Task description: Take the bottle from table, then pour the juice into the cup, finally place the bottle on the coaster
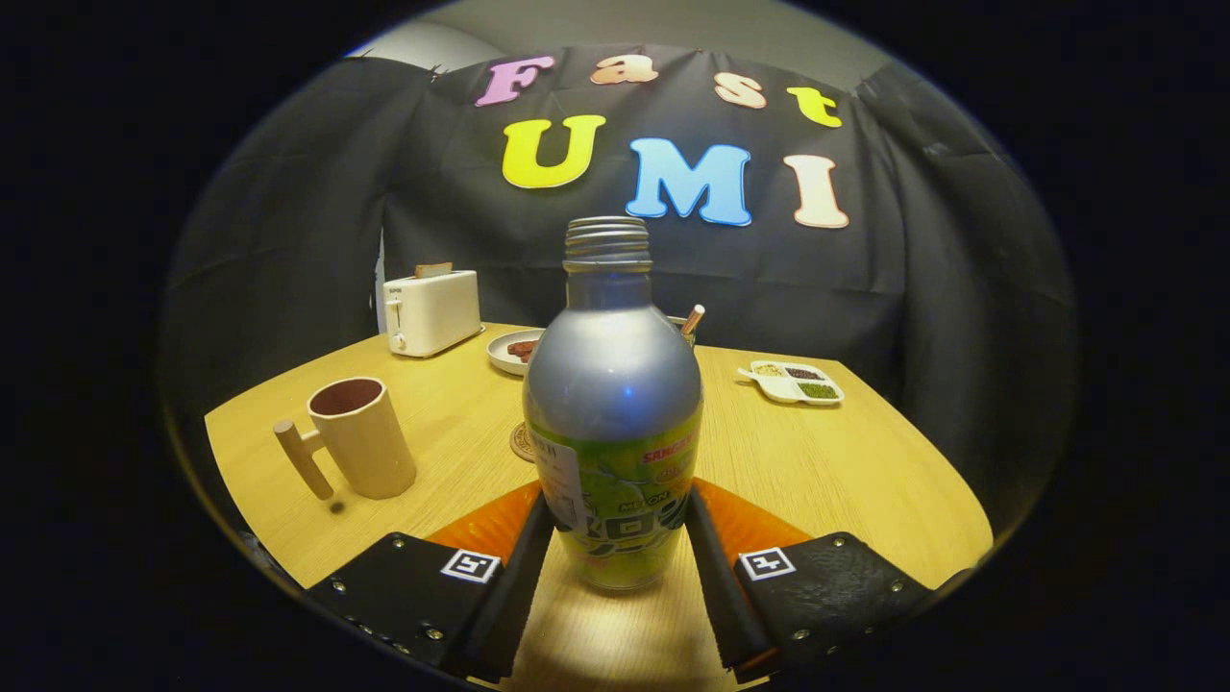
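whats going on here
A handheld gripper has its fingers on either side of the uncapped juice bottle, apparently pressing its lower body. The bottle stands upright on the table. The cup sits off to the left, and the coaster peeks out behind the bottle.

Gripper (620,524): two long, narrow fingers (519,577), flaring into wedge-shaped backs, each mounted on a flat black plate (404,586) with rounded corners. Small silver screws (430,633) dotted along plate edges; one square white tag (471,565) with blocky black pattern at inner corner of each plate. Fingers pressed to either side of bottle (613,404).
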Demonstrator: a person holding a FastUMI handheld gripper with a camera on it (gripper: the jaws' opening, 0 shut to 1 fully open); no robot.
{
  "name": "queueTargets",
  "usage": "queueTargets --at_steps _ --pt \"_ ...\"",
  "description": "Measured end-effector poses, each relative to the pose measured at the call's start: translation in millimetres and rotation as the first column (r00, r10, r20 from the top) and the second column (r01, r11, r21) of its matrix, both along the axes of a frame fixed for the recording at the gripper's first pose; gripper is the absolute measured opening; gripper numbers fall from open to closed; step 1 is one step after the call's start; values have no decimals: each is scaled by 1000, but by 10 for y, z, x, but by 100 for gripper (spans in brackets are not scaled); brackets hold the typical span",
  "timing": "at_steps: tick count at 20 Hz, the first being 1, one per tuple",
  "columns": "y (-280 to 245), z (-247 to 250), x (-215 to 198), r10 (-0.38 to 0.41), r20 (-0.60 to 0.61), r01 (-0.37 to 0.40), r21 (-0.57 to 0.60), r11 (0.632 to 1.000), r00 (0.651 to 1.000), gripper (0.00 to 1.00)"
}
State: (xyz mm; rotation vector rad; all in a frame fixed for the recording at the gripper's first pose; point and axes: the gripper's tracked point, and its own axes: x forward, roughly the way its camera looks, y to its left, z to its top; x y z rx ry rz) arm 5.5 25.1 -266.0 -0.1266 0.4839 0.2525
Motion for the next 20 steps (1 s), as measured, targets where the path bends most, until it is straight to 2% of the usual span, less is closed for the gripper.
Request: queueTargets --at_steps 8,13,20 --pt "219 183 -74 75 7 -73 -146 987 997 76" --pt "310 208 -141 87 -4 -86 -215 973 996 76" --pt "442 227 -112 138 -26 -138 -345 928 990 76"
